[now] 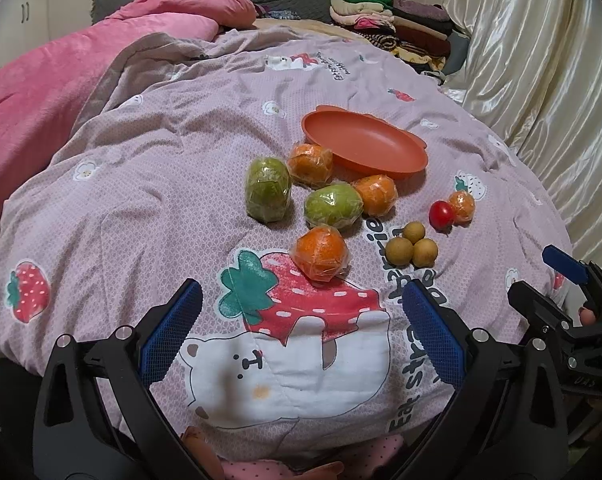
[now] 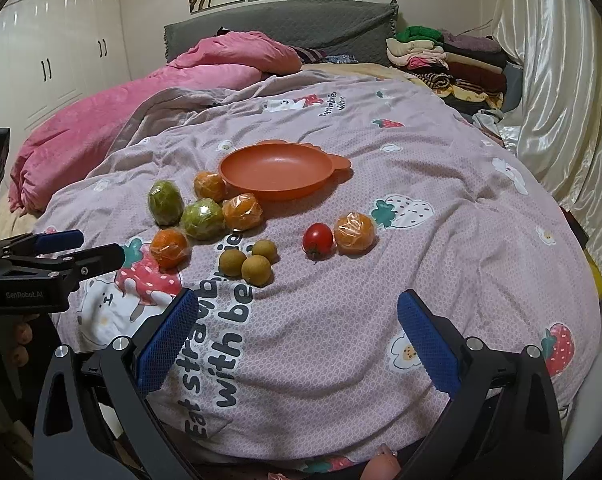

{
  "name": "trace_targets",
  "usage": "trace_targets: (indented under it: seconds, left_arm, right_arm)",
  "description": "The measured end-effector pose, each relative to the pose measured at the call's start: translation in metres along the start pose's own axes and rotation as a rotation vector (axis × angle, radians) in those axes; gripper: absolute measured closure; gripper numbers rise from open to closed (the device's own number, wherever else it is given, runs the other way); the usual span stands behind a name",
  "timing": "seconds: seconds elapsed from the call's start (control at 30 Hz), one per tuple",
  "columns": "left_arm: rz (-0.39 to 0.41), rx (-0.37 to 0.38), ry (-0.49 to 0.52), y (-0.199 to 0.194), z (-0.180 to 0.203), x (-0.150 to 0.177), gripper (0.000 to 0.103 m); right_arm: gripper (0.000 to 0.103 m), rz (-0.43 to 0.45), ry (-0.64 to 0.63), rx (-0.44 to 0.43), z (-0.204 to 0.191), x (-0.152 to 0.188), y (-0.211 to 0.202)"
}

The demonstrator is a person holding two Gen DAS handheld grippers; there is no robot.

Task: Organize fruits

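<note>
- Both claws are spread wide with nothing in them: left claw (image 1: pixel 301 328) and right claw (image 2: pixel 297 336) hover over the near edge of the bed (image 2: pixel 341 340), short of the fruit.
- Orange plate (image 2: pixel 277 168) lies empty on the far side of the quilt, so judging by that, no fruit is sorted yet. Step in hand looks like the first pick.
- Nearest to the left claw: wrapped orange (image 1: pixel 321 254) sitting on the strawberry print. I'd take that one first.
- Approach tip: come down with one finger on each side of it and close slowly. The film wrap is likely slippery and the quilt is soft, so pressing down may just sink or roll the fruit.
- Right claw's easy targets: tomato (image 2: pixel 318 240) and the wrapped orange (image 2: pixel 355 232) just right of it; the two look to be touching. Lifting one may nudge the other.
- Three small brown fruits (image 2: pixel 249 260) are clustered, touching, in the middle. Tight for wide fingers; best left for later.
- Far left group: two green wrapped fruits (image 2: pixel 185 210) and two more wrapped oranges (image 2: pixel 231 200), packed close beside the plate's near left rim.
- All wraps are crinkled and glossy; the tomato is bare and shiny.
</note>
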State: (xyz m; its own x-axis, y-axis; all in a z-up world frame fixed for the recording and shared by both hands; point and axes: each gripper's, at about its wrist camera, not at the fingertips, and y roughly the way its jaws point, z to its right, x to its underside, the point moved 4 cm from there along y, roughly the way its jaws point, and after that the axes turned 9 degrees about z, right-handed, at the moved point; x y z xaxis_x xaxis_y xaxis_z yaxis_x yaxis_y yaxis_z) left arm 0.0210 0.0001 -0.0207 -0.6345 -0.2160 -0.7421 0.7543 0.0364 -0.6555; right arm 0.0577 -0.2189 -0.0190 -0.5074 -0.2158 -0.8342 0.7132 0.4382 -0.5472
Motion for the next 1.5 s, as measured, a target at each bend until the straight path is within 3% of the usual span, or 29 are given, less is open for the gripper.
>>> trace_targets:
  seconds: [1.5]
  left_arm:
    - [0.003, 0.032, -0.008, -0.0017, 0.0054, 0.0016, 0.008]
  right_arm:
    - [0.004, -0.007, -0.003, 0.000, -0.0010, 0.0010, 0.0008]
